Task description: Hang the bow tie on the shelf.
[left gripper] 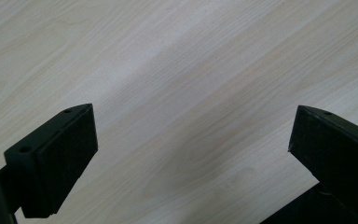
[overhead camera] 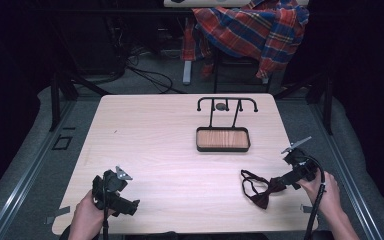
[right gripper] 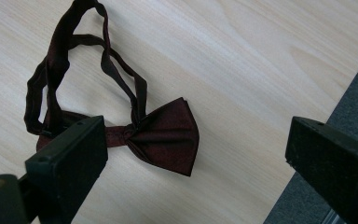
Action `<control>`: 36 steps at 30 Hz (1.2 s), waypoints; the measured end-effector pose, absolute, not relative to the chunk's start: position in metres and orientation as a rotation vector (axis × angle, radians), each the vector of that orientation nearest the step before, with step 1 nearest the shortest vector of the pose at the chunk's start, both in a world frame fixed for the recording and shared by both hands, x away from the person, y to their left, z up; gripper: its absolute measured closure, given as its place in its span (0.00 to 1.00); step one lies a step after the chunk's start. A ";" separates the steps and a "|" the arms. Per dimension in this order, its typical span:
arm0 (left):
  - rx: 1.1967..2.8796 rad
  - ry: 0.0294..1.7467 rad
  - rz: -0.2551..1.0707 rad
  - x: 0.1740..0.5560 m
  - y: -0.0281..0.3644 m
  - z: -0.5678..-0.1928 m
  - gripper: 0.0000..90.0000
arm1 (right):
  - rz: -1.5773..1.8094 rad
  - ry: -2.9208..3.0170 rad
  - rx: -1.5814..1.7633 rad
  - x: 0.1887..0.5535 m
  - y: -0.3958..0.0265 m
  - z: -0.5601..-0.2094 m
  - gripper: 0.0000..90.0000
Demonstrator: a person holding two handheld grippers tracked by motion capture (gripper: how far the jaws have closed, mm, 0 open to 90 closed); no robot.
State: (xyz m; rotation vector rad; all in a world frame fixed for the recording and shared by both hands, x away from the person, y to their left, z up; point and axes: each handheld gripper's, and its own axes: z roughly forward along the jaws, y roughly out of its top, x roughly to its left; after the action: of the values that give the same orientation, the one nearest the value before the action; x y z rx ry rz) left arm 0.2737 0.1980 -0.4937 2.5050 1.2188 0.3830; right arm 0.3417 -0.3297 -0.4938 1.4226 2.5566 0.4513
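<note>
A dark red bow tie with a looped strap lies flat near the table's front right corner. My right gripper hovers just right of it, held by a hand. In the right gripper view the bow tie lies between and beyond the open jaws; the left jaw covers one wing, and nothing is gripped. My left gripper rests at the front left of the table. Its jaws stand wide apart over bare wood, so my left gripper is open and holds nothing.
A black wire stand with a wooden-bottomed tray sits at the table's middle back. A plaid shirt hangs over a chair beyond the table. The table's right edge and the grey floor run close by the right gripper.
</note>
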 end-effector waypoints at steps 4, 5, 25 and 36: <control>2.505 1.217 0.383 0.274 0.198 -0.494 0.01 | 0.439 2.551 1.412 0.342 -0.329 -0.494 0.05; 2.503 1.218 0.382 0.274 0.198 -0.494 0.01 | 0.446 2.561 1.416 0.342 -0.329 -0.494 0.05; 2.495 1.217 0.383 0.274 0.199 -0.494 0.01 | 0.507 2.595 1.312 0.341 -0.321 -0.494 0.04; 2.502 1.217 0.388 0.273 0.199 -0.494 0.01 | 0.451 2.645 1.274 0.346 -0.306 -0.500 0.00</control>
State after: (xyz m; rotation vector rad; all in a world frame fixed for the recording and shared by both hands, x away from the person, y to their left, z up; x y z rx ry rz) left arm 0.2727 0.1991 -0.4936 2.5018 1.2173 0.3880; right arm 0.3456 -0.3057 -0.5000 1.2738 2.6449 0.4510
